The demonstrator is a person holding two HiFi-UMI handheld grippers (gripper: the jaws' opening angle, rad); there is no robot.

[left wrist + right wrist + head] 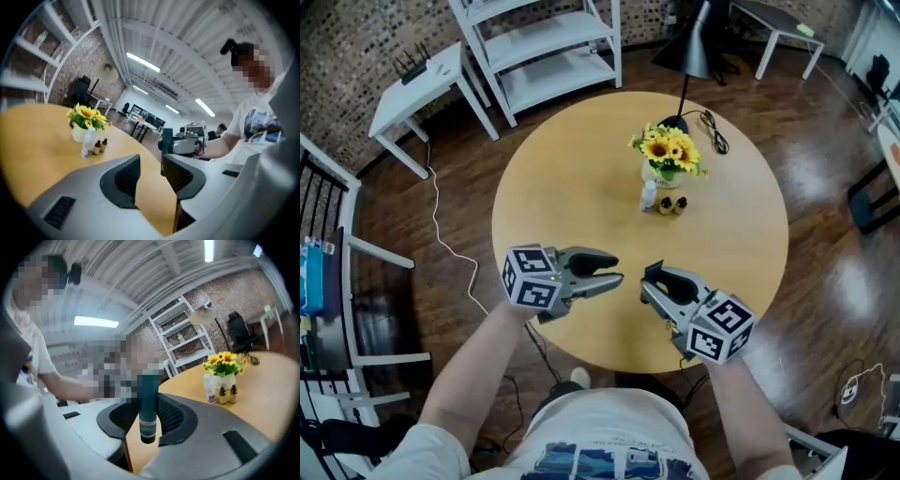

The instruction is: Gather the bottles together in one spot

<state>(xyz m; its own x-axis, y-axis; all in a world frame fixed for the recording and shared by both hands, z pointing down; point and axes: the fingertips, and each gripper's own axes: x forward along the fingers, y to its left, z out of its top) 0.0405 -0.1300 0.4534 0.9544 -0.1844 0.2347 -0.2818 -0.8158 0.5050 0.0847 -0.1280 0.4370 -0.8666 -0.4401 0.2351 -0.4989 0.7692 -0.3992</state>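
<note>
Indoors: round table (581,187), brick wall (347,56); right tool (147,420) grips teal bottle (148,399); left tool (151,165) parted.

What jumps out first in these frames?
The right gripper clamps a dark teal bottle above the near part of the round table. Farther across, a vase of sunflowers stands with a white bottle and two small brown bottles at its foot.

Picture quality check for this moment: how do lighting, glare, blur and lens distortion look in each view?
Head view: evenly lit and sharp, pale sheen on the floor, edges bowed. Left gripper view: heavy fisheye with black corners, ceiling lights blown out, sunflowers slightly soft. Right gripper view: same fisheye, glaring ceiling strip, teal bottle between the jaws fairly crisp.
</note>
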